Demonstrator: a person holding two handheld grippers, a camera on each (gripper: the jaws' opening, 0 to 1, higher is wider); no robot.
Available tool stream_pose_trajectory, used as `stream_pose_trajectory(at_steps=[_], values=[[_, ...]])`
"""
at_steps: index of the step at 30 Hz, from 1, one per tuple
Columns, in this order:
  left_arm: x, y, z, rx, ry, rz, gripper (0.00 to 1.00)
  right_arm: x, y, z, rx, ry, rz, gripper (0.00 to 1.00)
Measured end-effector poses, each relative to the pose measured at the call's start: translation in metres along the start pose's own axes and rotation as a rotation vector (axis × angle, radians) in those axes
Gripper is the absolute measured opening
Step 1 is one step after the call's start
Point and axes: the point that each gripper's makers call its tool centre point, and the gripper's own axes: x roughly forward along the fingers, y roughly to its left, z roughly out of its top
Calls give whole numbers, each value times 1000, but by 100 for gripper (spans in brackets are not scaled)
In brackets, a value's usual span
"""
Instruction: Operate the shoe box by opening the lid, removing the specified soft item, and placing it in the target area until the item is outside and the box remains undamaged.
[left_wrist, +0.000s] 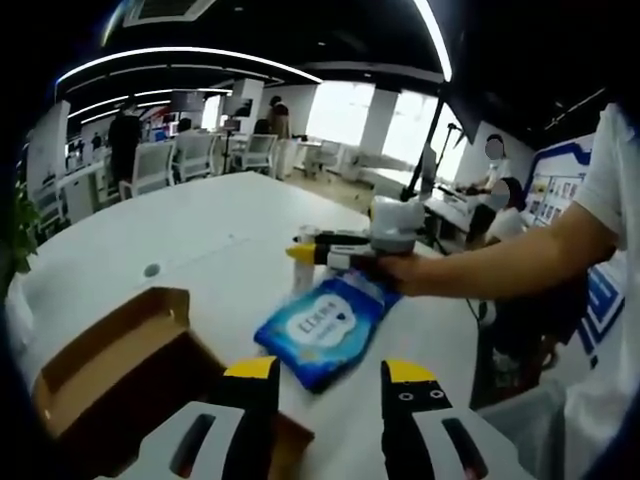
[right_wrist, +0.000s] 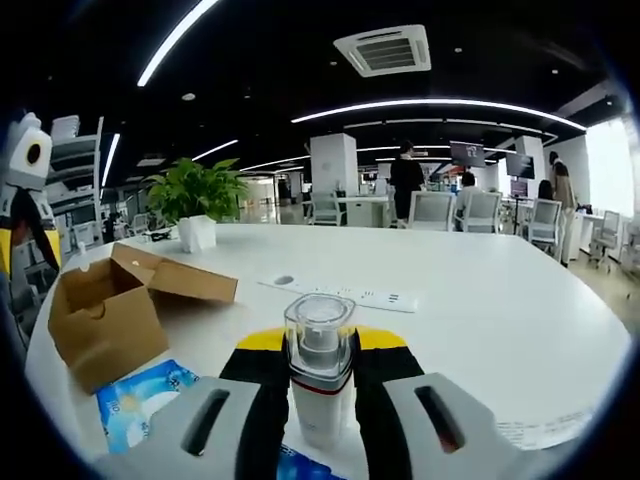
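While the box stands open at 9 o'clock, the right gripper clamps a bottle, apparently lifted out; the left gripper, jaws wide, faces the wipes.

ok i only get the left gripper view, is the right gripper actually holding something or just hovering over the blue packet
observer: it's holding something. the right gripper is shut on a white bottle with a clear cap, standing upright between the jaws
operator: and anything ahead of it i could knock
observer: a white power strip lies flat on the table just beyond the bottle
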Motion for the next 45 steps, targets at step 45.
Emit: stream_pose_trajectory(at_steps=[45], values=[[-21,-7,5,20,-35,9,40,-38,12,35,38,2,-20,58]])
